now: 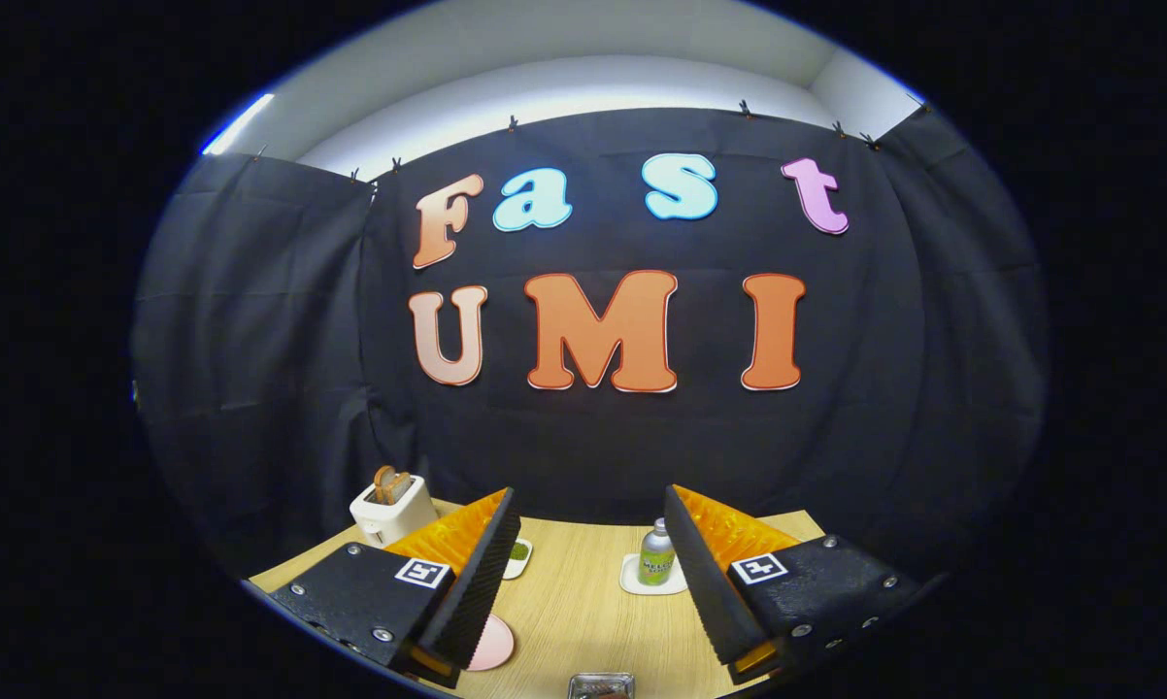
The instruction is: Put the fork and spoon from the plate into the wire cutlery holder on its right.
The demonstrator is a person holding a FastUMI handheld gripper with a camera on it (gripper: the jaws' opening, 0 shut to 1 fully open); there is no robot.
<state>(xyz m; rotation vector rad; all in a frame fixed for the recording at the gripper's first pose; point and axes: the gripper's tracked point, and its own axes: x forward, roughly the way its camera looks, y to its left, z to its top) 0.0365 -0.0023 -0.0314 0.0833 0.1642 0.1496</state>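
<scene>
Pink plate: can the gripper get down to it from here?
Probably yes. The gripper is open, its fingers apart over bare table. The pink plate peeks out beside one finger, with nothing seen between them. The plate's contents are hidden.

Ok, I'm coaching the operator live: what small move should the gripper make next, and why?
Probably tip the gripper downward toward the table. Its fingers are open with nothing between them and point mostly at the booth wall. A sliver of the pink plate peeks out beside one finger, and a wire-like object sits low between the fingers. No fork or spoon can be made out from here.
</scene>
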